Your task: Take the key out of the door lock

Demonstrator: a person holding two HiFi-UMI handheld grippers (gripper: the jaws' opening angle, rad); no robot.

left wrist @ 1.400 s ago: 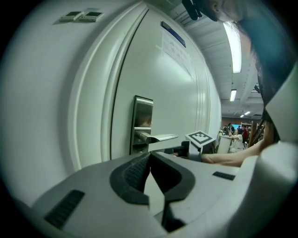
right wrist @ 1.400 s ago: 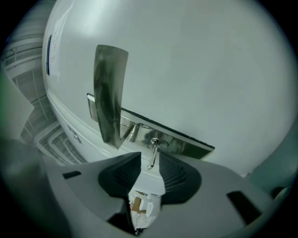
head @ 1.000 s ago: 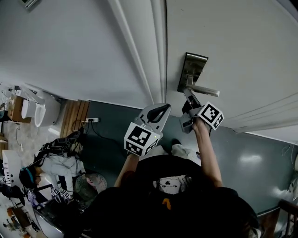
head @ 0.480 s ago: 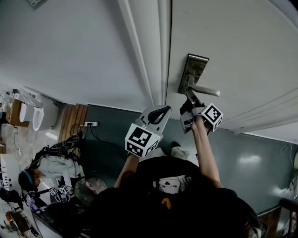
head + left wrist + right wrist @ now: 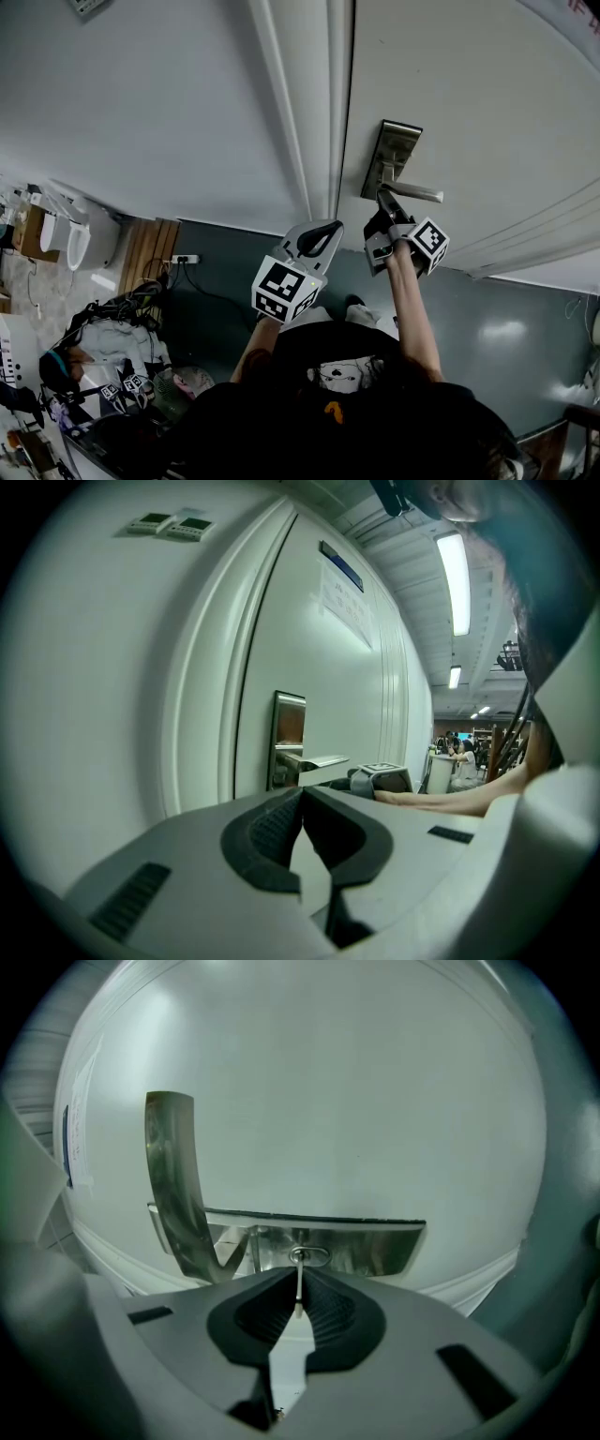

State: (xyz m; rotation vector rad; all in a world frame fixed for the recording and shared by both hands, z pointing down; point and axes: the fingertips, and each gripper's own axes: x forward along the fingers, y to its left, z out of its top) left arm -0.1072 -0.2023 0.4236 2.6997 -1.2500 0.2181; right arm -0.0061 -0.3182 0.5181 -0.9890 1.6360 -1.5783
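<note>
Right gripper view shows the thin silver metal key [image 5: 299,1288] edge-on. Its blade is seated in the oval keyhole [image 5: 308,1256] under the brushed steel lever handle [image 5: 375,1241], and its bow reaches back between the ribbed black pads [image 5: 330,1309] of the right gripper [image 5: 298,1277]. The jaws look pressed together on that bow, pinching it by its flat faces.

The key is probably light, rigid and slick, so the flat bow is the place to hold it. A pull straight along the blade seems wisest, since a sideways tug could bind it in the cylinder or let it slip.

In the head view the right gripper [image 5: 383,199] sits just below the steel lock plate [image 5: 397,141] on the white door [image 5: 469,103]. The left gripper [image 5: 332,226] hangs beside it, jaws together on nothing, clear of the lock.
</note>
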